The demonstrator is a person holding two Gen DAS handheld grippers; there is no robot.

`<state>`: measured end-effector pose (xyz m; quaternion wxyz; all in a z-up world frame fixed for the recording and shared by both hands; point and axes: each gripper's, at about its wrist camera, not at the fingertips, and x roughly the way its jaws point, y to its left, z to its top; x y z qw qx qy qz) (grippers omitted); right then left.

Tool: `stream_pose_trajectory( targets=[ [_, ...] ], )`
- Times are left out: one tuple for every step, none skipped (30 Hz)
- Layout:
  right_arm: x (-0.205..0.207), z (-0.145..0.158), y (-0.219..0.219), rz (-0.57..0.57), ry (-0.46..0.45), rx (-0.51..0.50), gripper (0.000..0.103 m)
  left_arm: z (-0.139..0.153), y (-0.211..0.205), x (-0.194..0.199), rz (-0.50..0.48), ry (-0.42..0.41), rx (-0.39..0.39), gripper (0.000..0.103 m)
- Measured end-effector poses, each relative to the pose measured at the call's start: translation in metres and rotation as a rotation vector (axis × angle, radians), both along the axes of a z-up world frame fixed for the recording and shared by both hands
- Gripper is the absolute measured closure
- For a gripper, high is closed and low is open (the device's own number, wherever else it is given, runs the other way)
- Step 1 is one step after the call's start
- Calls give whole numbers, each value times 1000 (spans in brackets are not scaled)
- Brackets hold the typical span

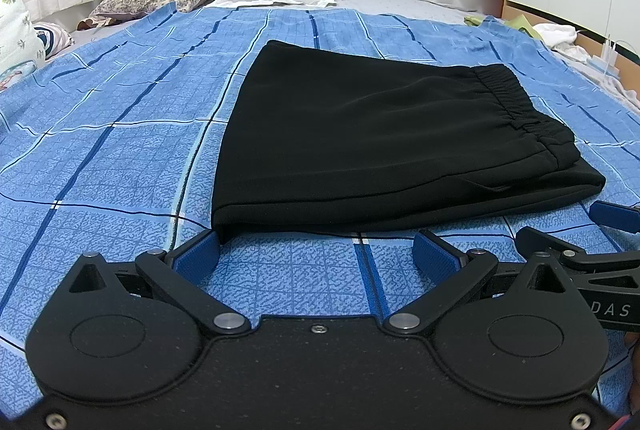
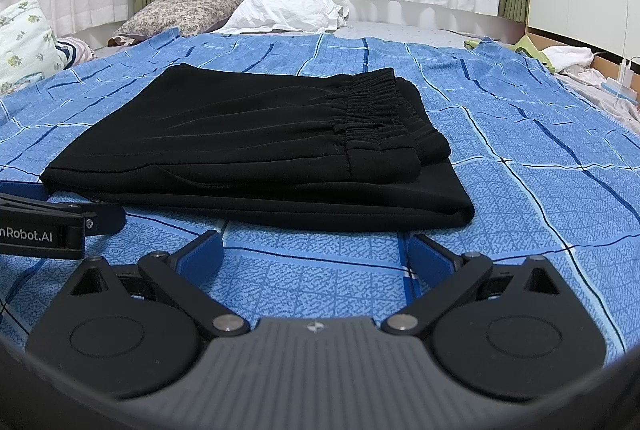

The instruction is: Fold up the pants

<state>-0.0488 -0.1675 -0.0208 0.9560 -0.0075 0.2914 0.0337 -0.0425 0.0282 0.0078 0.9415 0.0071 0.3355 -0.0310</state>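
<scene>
The black pants lie folded in a flat stack on the blue checked bedspread, their gathered elastic waistband on top at the right. My left gripper is open just in front of the stack's near edge, its left fingertip close to the near-left corner, nothing between the fingers. In the right wrist view the same pants lie ahead, waistband toward the right. My right gripper is open and holds nothing, short of the near edge. The left gripper shows at the left edge.
A floral pillow and a white pillow lie at the head of the bed under white curtains. A floral cushion sits far left. White and green cloths and a charger lie by the wooden bed edge at right.
</scene>
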Motion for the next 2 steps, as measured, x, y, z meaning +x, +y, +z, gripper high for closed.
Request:
stream_pose_trajectory(
  targets=[
    [0,0,0,0,0,0,0,0,0,0,0,0,0,0],
    [0,0,0,0,0,0,0,0,0,0,0,0,0,0]
  ],
)
